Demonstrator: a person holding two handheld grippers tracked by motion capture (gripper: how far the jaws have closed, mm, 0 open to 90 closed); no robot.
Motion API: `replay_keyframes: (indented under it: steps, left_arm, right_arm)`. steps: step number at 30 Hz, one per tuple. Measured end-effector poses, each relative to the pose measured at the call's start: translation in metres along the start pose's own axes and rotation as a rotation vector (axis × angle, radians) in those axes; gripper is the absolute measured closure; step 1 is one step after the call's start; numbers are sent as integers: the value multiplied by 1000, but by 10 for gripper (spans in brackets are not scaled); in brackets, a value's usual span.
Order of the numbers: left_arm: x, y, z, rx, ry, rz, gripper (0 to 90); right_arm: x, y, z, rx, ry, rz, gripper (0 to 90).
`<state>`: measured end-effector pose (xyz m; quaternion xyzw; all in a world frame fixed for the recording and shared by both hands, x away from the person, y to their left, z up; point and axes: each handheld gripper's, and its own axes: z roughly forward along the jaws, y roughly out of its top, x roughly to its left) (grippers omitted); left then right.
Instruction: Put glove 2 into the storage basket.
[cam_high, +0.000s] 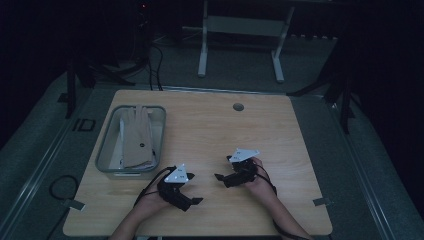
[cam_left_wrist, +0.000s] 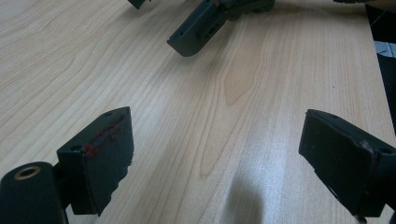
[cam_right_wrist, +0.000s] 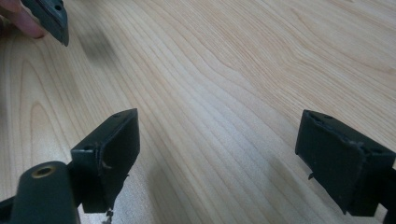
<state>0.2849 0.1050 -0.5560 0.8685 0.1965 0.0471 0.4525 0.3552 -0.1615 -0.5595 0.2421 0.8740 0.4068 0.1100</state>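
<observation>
Light wood-grain surface (cam_high: 210, 130) with rounded corners and a round cable hole (cam_high: 238, 107) near the far edge. It sits on grey carpet in a dark room. Beyond the far edge stands the white frame of another desk (cam_high: 240, 30), with black cables (cam_high: 150, 65) on the floor to its left. A loose cable loop (cam_high: 60, 187) lies on the floor by the near left corner. Tape tabs sit at the near left (cam_high: 75, 204) and near right (cam_high: 322, 201) edges.

Clear bin (cam_high: 131, 170) sits on the left part of the surface, near the left edge. In it lies a tan glove (cam_high: 137, 137), fingers pointing to the far side, flat against the bin floor.

Left tongs (cam_high: 192, 187) are held low over the near middle of the surface, just right of the bin's near corner and apart from it. In the left gripper view both jaws stand wide apart with bare wood between them: released, nothing held.

Right tongs (cam_high: 220, 177) are held near the middle, tips pointing toward the left tongs, close but apart. In the right gripper view the jaws are spread wide over bare wood: released, nothing held. Both hands come in from the near edge. Grey plates on top of both tongs catch the light.
</observation>
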Motion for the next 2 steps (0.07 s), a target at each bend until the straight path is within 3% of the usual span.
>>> replay_keyframes:
  steps: [2]
  left_arm:
    - [0,0,0,-1,2,-2,102]
  right_arm:
    - [0,0,0,1,-5,-2,136]
